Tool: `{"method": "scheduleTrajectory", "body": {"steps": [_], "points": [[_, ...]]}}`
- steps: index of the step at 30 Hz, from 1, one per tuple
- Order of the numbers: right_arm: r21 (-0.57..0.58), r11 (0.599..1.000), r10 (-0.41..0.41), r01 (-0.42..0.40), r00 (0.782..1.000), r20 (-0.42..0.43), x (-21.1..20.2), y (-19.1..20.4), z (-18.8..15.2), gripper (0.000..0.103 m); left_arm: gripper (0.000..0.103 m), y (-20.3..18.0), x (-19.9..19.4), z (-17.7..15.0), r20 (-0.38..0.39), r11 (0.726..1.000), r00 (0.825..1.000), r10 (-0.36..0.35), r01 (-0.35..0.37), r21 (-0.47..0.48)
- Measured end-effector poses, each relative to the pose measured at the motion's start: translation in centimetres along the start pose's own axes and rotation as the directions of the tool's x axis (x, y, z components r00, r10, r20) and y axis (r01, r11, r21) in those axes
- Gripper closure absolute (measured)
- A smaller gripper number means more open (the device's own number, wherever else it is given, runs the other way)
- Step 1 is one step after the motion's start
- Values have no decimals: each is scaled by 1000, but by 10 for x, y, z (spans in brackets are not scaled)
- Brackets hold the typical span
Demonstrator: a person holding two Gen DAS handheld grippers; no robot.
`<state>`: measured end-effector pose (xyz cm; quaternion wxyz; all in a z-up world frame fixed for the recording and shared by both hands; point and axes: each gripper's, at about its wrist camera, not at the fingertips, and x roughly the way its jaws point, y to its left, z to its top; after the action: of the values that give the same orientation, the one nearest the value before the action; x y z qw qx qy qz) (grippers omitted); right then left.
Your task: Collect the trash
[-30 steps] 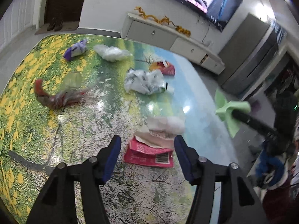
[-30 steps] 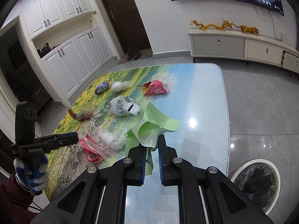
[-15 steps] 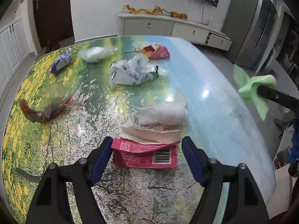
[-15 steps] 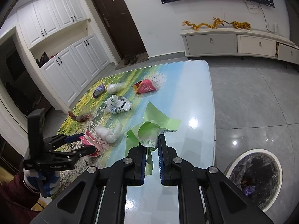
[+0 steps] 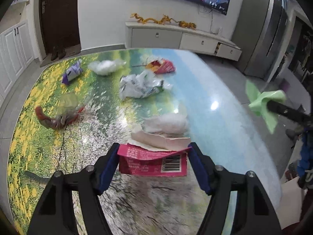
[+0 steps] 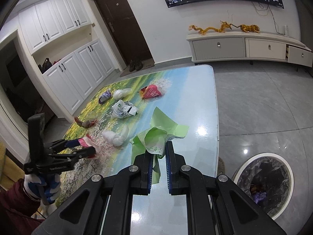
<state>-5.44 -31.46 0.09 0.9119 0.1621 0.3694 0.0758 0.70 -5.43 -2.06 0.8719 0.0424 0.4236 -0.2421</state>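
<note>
**Now closing on the pink box while the green wrapper waits for the bin**

Right at the near edge of the table (image 5: 230, 90) lies the pink box (image 5: 152, 161), flattened, barcode up, with torn pale paper (image 5: 156, 140) spilling out of its far side. The left gripper (image 5: 153, 156) straddles it: one blue pad is against the box's left end, the other just at its right corner. The jaws have just been narrowing with the box between them, and the top panel already bows. Whether both pads are truly pressing I cannot tell, so I would not call it gripped yet.

To do this well, I'd squeeze until the card gives and stops sliding, then lift gently and check that the loose paper comes along. It may well stay behind. The flat box could also pivot out of a corner-only hold, so a bite nearer its middle seems safer.

Off to the right, the right gripper (image 6: 158, 156) is clenched on the green wrapper (image 6: 156, 137), which hangs crumpled above the table's near right part. The lined trash bin (image 6: 264, 180) stands on the floor just past that edge, so that piece looks ready to drop.

Farther out, still to be gathered, sit a white tissue wad (image 5: 170, 123), a crumpled white bag (image 5: 139, 87), a red packet (image 5: 162, 66), a clear plastic ball (image 5: 105, 67), a purple wrapper (image 5: 72, 73) and a reddish wrapper (image 5: 54, 117) at far left.
</note>
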Motion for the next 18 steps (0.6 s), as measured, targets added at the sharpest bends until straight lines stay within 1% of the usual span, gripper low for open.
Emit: {"method": "scheduleTrajectory", "body": {"steps": [4,6,8,10,12,13,15,17,18], "points": [[30,999,-34,33,999,28,-17,-17,-3,91,35,-29,-19,17,30,997,998,-63,61,52],[57,996,-67,65,997,42,-27,-33,-7,91,35,-47,-19,27,29,992,995,-99,97,76],[83,991,-111,107,993,46,-35,-50,-12,91,35,-69,-14,38,13,985,989,-145,143,101],[124,981,-155,148,987,44,-42,-72,-20,91,35,-99,-1,52,-18,971,979,-202,203,125],[175,964,-206,198,978,31,-48,-99,-31,91,35,-125,11,62,-48,959,970,-239,243,146],[195,956,-229,220,973,22,-49,-111,-36,91,35,-145,22,69,-74,948,962,-264,273,164],[252,934,-261,253,965,-2,-49,-139,-49,90,35,-179,43,78,-116,932,948,-295,312,183],[294,914,-284,280,958,-28,-47,-162,-60,90,34,-210,67,83,-167,916,931,-324,353,192],[313,904,-294,292,955,-41,-45,-173,-65,89,34,-222,75,85,-184,912,927,-327,361,194]]}}
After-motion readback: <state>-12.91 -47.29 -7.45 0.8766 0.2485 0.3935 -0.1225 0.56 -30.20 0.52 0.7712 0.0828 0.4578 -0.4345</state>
